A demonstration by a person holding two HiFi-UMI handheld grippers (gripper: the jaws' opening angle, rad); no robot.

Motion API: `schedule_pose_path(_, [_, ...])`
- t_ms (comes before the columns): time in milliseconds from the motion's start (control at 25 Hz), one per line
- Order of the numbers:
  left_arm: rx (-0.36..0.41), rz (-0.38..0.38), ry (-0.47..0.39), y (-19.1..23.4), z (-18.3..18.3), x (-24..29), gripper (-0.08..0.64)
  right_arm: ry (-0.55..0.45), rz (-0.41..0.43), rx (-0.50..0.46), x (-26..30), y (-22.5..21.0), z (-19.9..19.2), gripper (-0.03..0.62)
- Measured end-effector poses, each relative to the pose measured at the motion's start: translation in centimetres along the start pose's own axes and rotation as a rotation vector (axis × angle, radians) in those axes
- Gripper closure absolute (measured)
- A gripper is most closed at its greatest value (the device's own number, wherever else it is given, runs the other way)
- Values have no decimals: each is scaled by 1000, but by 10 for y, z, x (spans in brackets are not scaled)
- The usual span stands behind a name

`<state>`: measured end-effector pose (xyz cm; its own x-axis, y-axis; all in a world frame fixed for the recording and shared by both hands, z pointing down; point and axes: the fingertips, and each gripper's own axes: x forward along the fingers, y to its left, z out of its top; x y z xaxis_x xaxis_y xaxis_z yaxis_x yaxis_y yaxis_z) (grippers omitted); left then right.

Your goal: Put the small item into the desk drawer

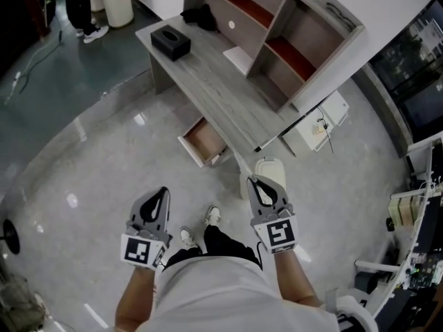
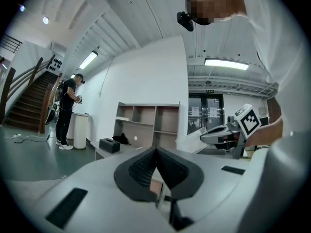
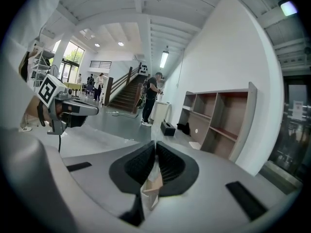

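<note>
The grey desk (image 1: 208,81) with its shelf unit (image 1: 291,40) stands ahead of me. Its small drawer (image 1: 204,140) is pulled open over the floor and looks empty. My right gripper (image 1: 250,179) is at waist height, short of the desk's near corner, shut on a small pale packet (image 1: 268,173). The packet shows as a whitish sheet (image 2: 192,142) at that gripper's tip in the left gripper view, and as a tan scrap (image 3: 153,186) between the pads in the right gripper view. My left gripper (image 1: 164,189) hovers over the floor below the drawer, pads together, nothing seen in it.
On the desk are a black tissue box (image 1: 170,43), a dark bundle (image 1: 201,16) and a white sheet (image 1: 239,59). A white cabinet (image 1: 315,126) stands by the desk's right end. Racks of equipment (image 1: 422,220) fill the right. A person (image 2: 65,110) stands by a white bin (image 2: 80,130).
</note>
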<state>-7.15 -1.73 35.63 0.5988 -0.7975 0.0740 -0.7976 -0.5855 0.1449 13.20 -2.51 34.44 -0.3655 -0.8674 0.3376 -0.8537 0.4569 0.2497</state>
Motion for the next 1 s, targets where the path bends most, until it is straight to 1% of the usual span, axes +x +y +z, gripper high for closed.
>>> schedule_pose_path(120, [33, 6, 2, 2, 15, 20, 541, -8, 24, -13, 22, -17, 3, 566])
schedule_pose_path(240, [54, 43, 1, 14, 21, 33, 541, -15, 54, -17, 41, -23, 1, 566])
schedule_pose_path(360, [50, 83, 5, 22, 22, 40, 541, 6, 89, -15, 58, -28, -6, 566])
schedule_pose_path(520, [28, 136, 39, 31, 11, 45, 541, 48, 135, -30, 83, -35, -20, 566])
schedule_pose_path(680, [12, 189, 66, 43, -2, 50, 541, 91, 180, -16, 111, -35, -44, 566])
schedule_pose_path(840, [-5, 218, 90, 51, -14, 56, 541, 141, 236, -21, 139, -20, -72, 566])
schedule_pose_path(1000, [-16, 237, 107, 63, -33, 72, 541, 181, 282, -17, 180, 0, -108, 566])
